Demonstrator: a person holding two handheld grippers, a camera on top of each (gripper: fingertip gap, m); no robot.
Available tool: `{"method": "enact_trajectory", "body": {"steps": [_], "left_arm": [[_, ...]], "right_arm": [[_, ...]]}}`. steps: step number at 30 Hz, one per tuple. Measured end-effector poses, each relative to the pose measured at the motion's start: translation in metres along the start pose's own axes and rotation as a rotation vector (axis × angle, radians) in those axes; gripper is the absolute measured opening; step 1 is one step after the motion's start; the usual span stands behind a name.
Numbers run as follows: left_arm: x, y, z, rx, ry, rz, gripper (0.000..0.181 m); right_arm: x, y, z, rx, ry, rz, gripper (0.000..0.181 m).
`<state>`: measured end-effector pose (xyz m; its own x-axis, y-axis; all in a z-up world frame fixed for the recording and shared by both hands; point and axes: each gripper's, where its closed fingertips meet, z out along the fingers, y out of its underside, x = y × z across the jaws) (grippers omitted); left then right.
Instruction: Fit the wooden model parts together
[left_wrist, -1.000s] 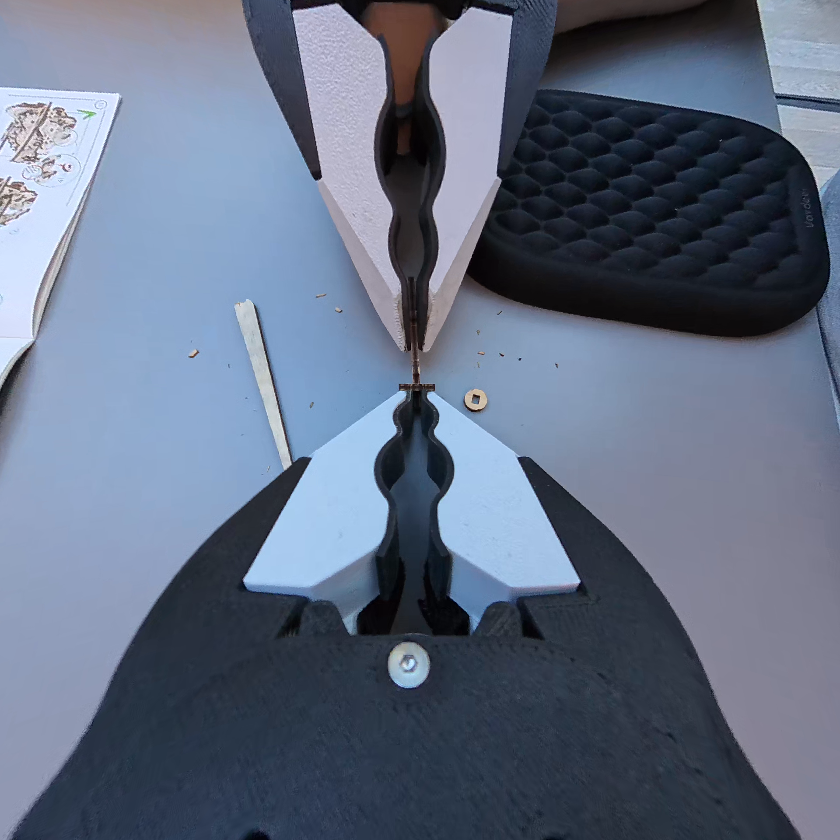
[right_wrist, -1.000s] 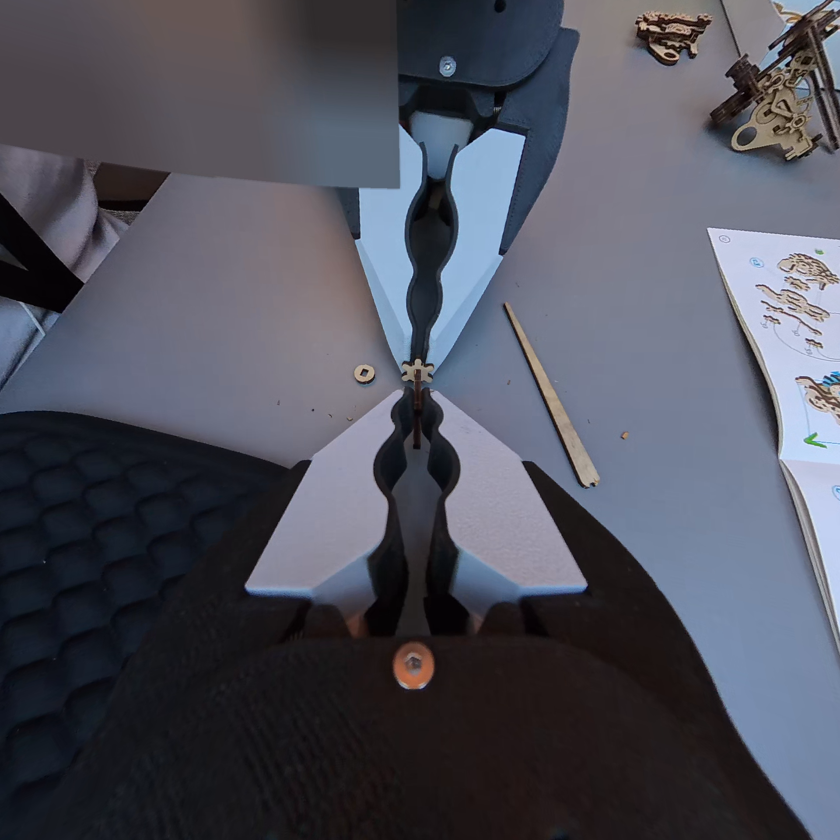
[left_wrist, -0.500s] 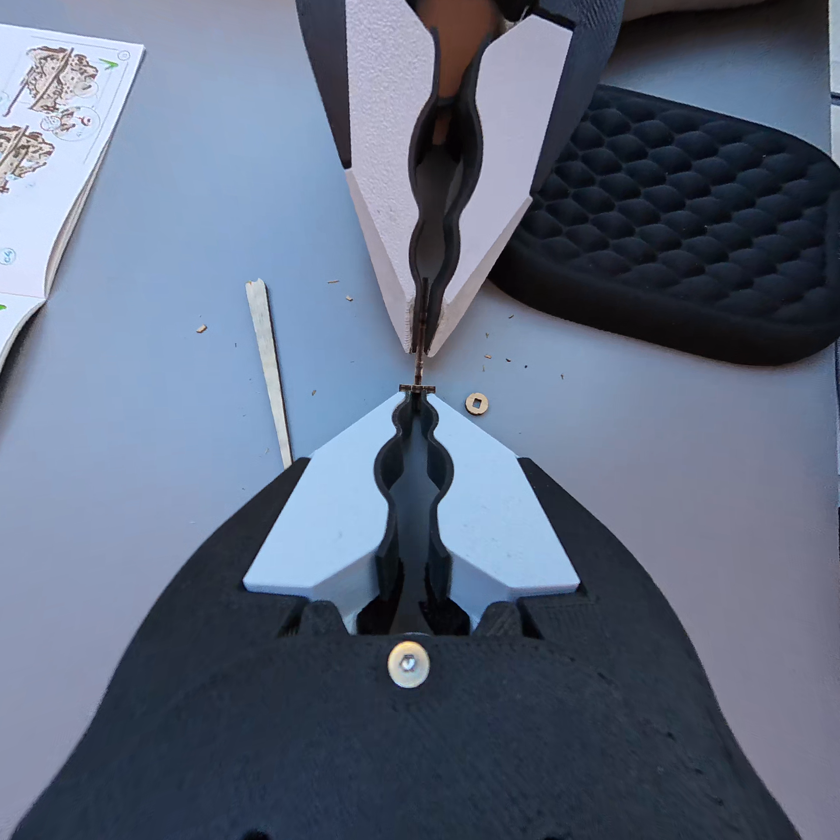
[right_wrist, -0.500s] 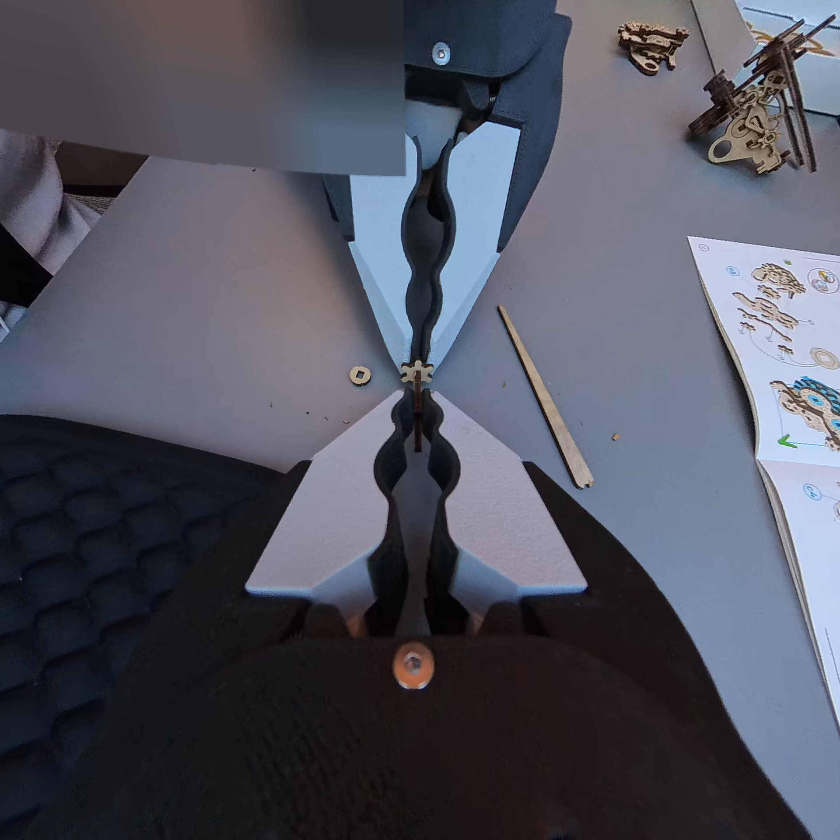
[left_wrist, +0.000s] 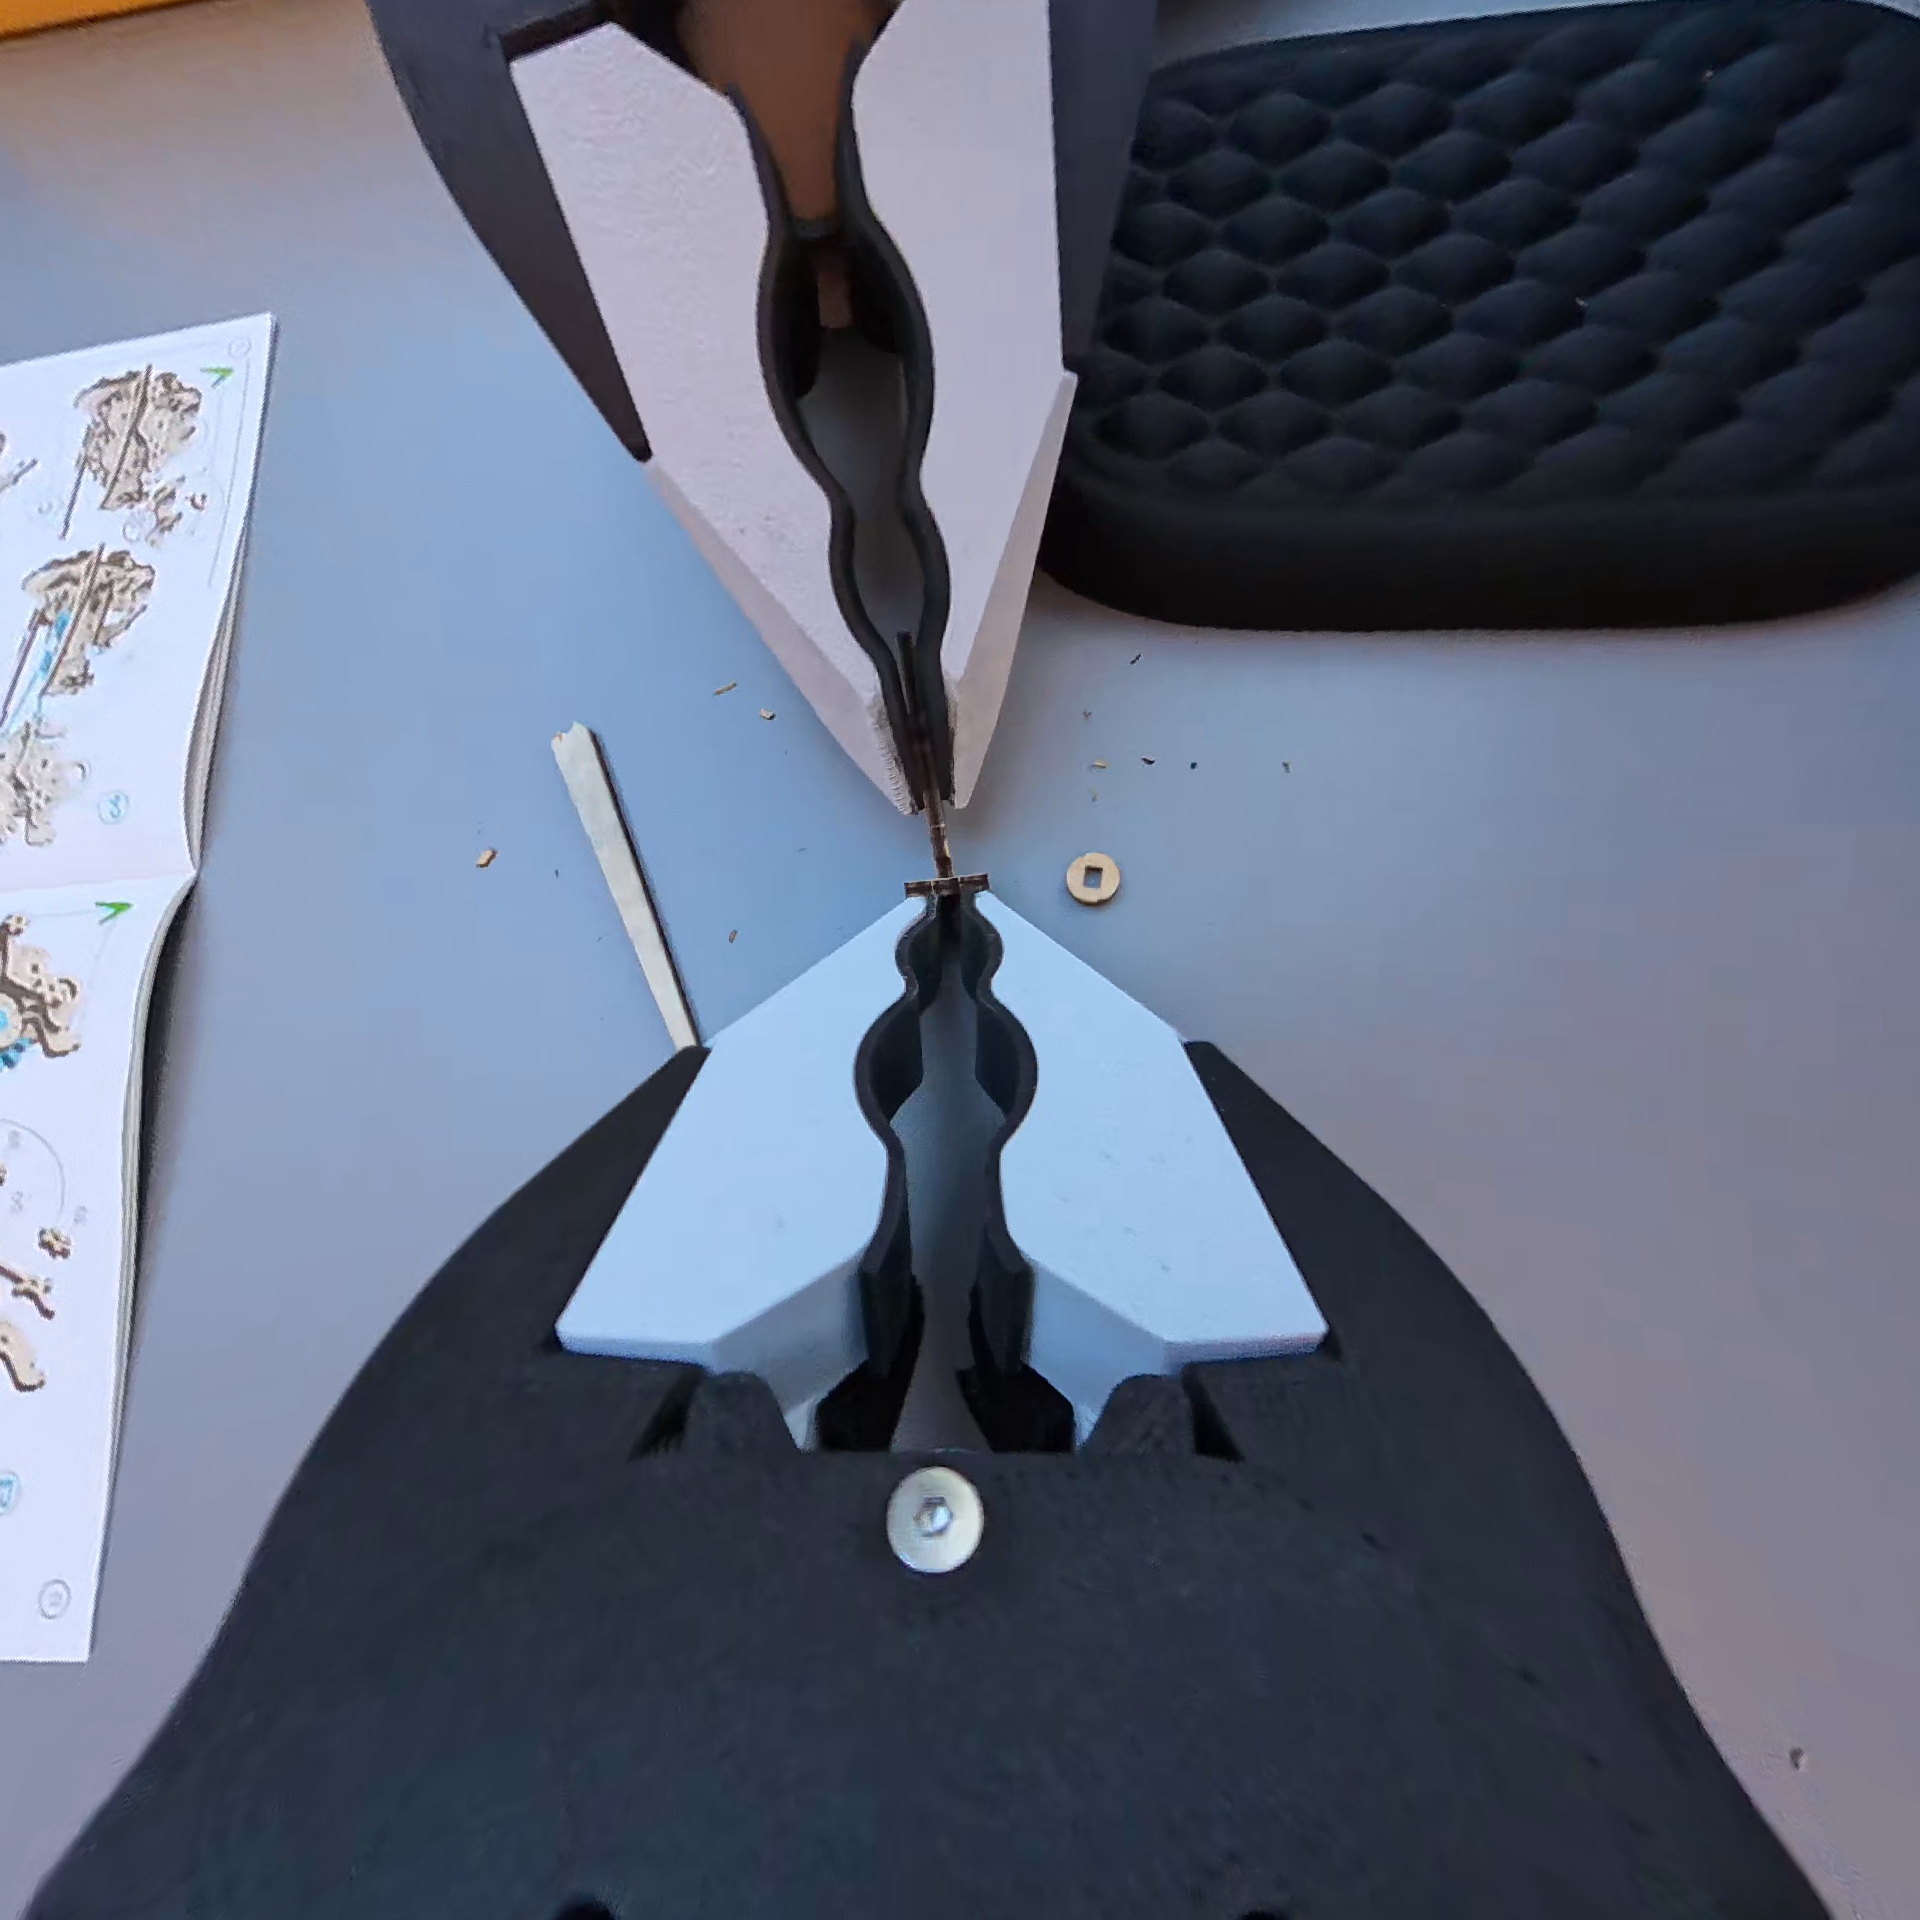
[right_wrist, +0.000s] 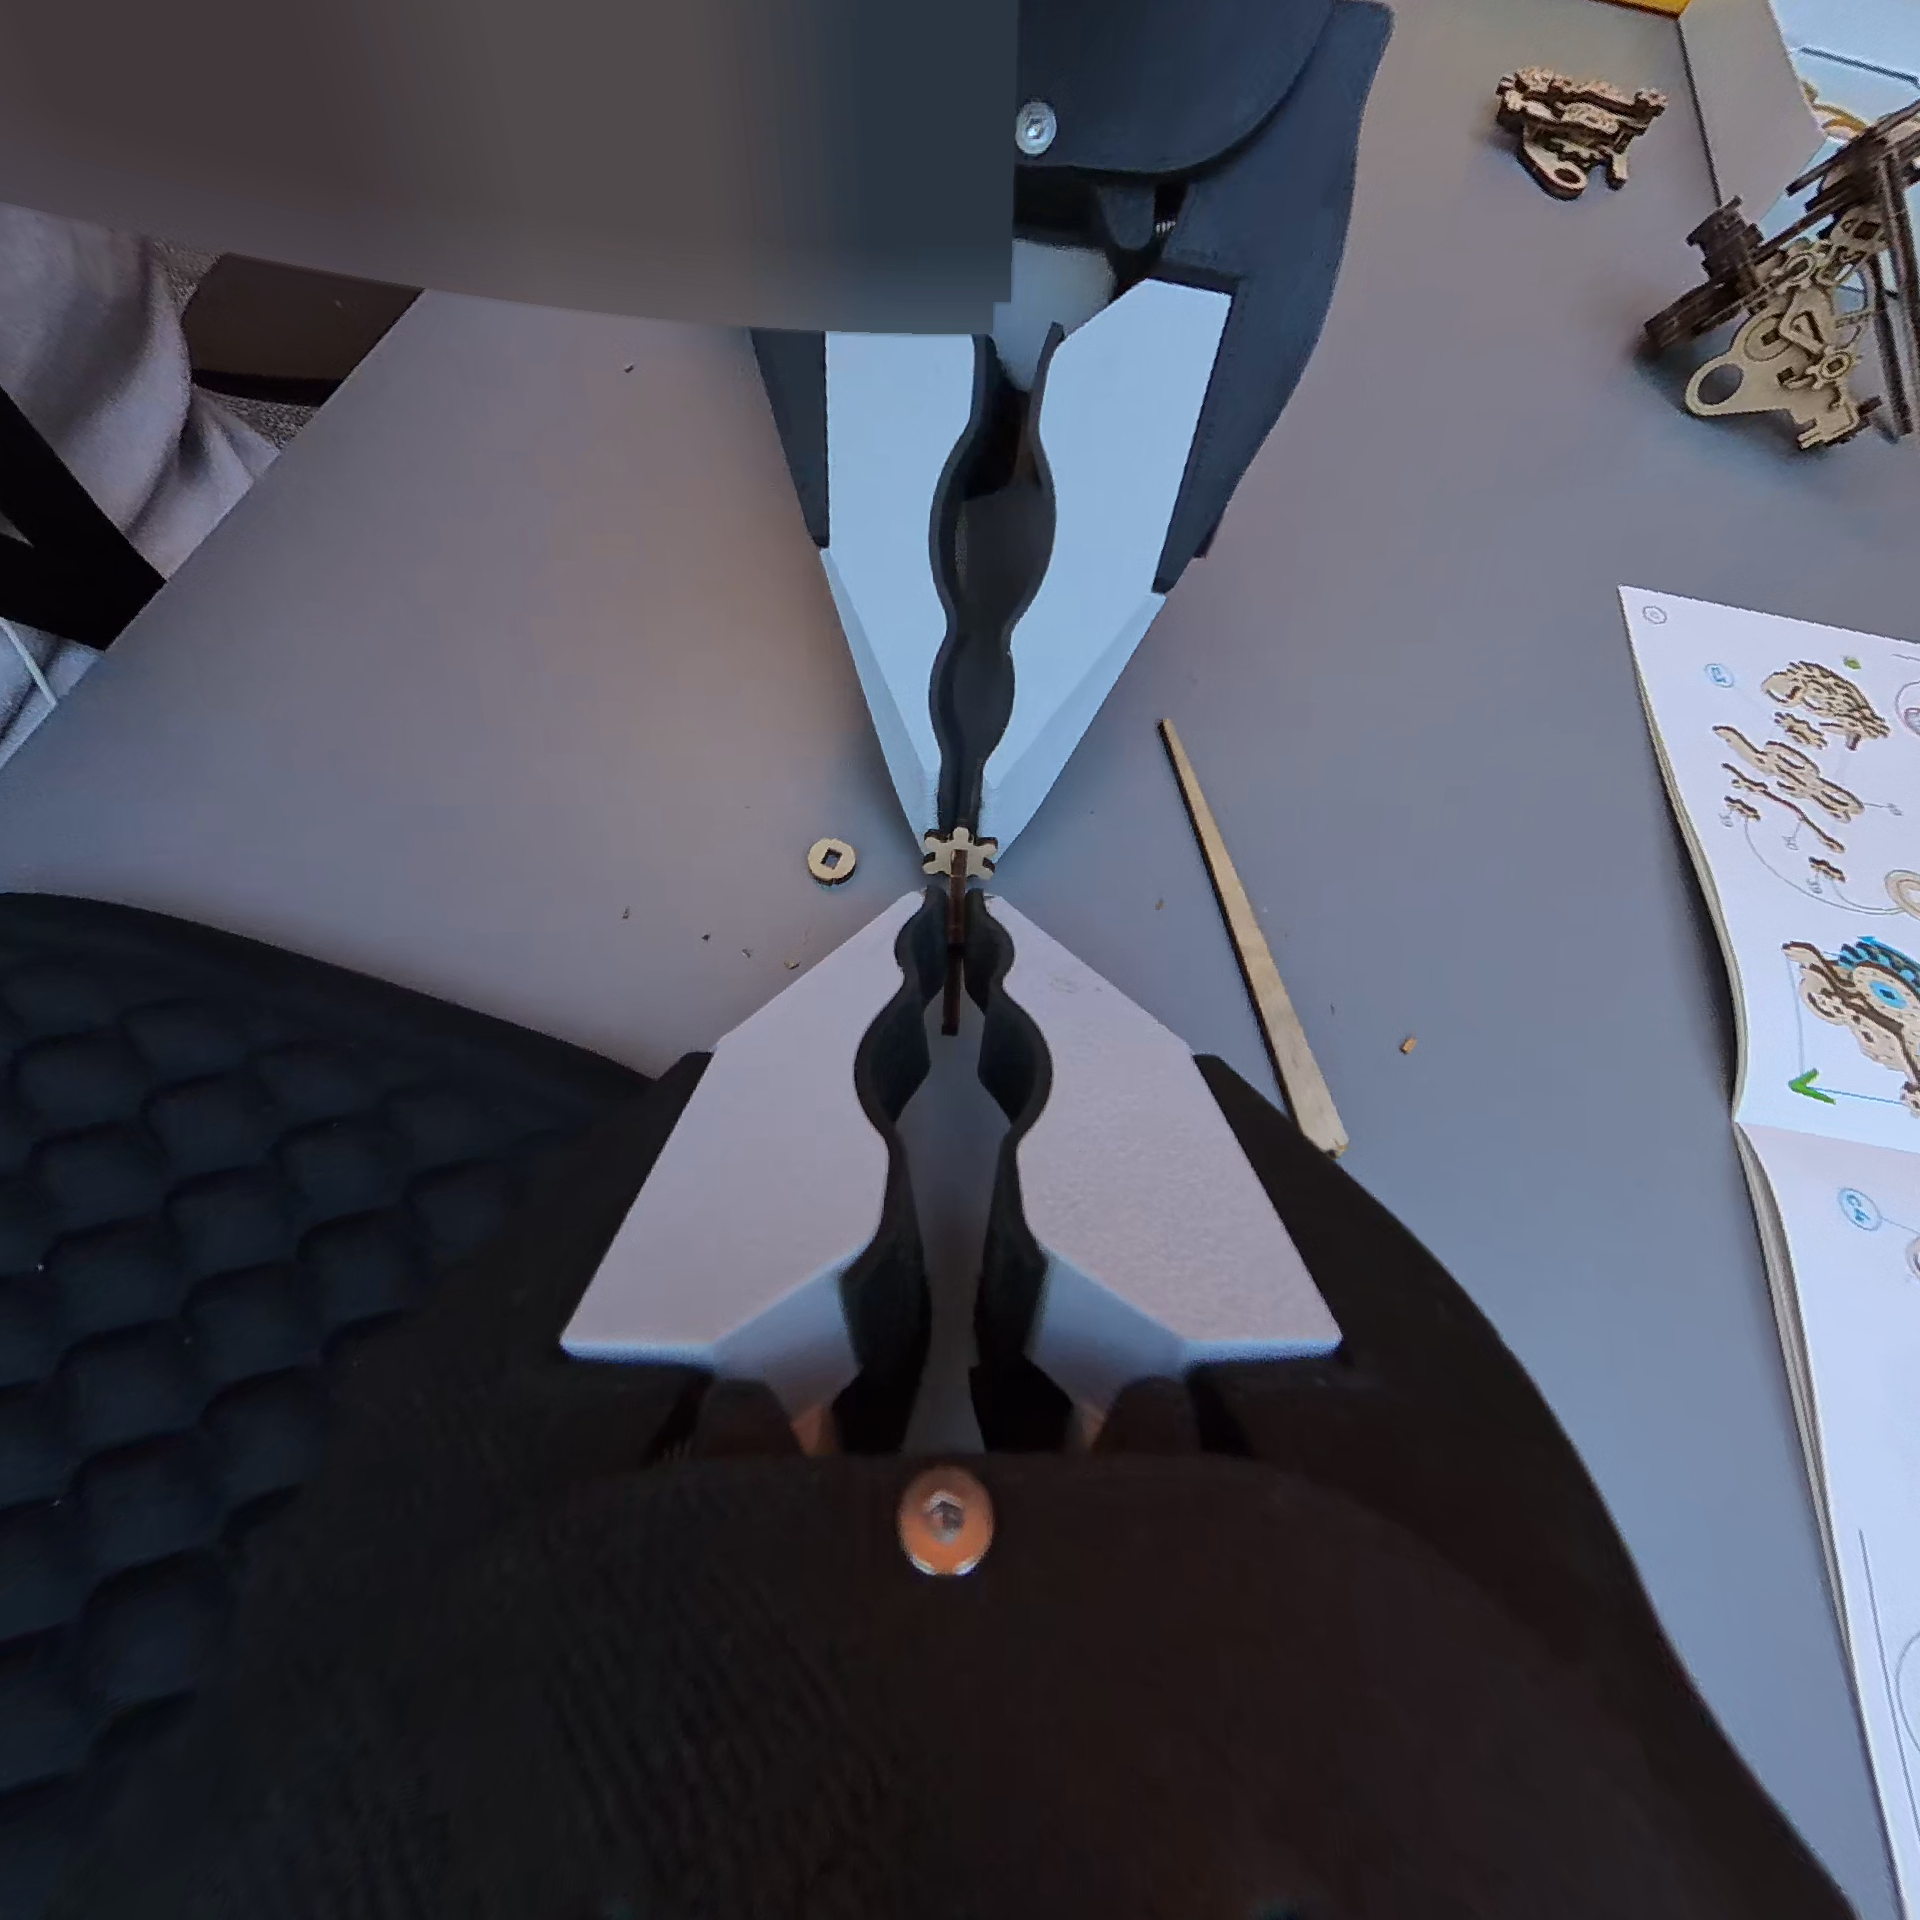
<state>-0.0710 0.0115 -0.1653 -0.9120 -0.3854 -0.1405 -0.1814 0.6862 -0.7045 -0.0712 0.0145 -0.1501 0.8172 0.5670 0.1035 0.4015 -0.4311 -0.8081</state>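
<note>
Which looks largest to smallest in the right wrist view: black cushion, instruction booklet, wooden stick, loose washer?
1. black cushion, though it lies nearest the camera
2. instruction booklet, cut off by the frame
3. wooden stick
4. loose washer, clearly smallest

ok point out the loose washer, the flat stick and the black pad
washer (left_wrist: 1093, 879), left wrist view, on its ring
stick (right_wrist: 1252, 945), right wrist view, mid-length
pad (left_wrist: 1507, 312), left wrist view, its honeycomb top
</note>
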Motion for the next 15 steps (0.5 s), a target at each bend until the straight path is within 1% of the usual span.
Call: {"method": "enact_trajectory", "body": {"steps": [2,5,10,15], "left_arm": [[0.0002,0.0004,-0.0003,0.006,0.005,0.050,0.000],[-0.0001,0.0006,-0.0005,0.005,0.006,0.071,0.000],[-0.0071,0.0014,-0.0007,0.026,-0.006,-0.116,0.000],[-0.0095,0.0015,-0.0008,0.032,-0.016,-0.193,0.000]], "right_arm": [[0.0004,-0.0004,0.0002,0.001,-0.007,0.000,0.000],[0.0011,-0.0005,0.0004,0.006,0.003,0.001,0.000],[0.0079,-0.0007,0.0008,0.013,0.077,0.050,0.000],[0.0095,-0.0010,0.0011,0.010,0.120,0.055,0.000]]}}
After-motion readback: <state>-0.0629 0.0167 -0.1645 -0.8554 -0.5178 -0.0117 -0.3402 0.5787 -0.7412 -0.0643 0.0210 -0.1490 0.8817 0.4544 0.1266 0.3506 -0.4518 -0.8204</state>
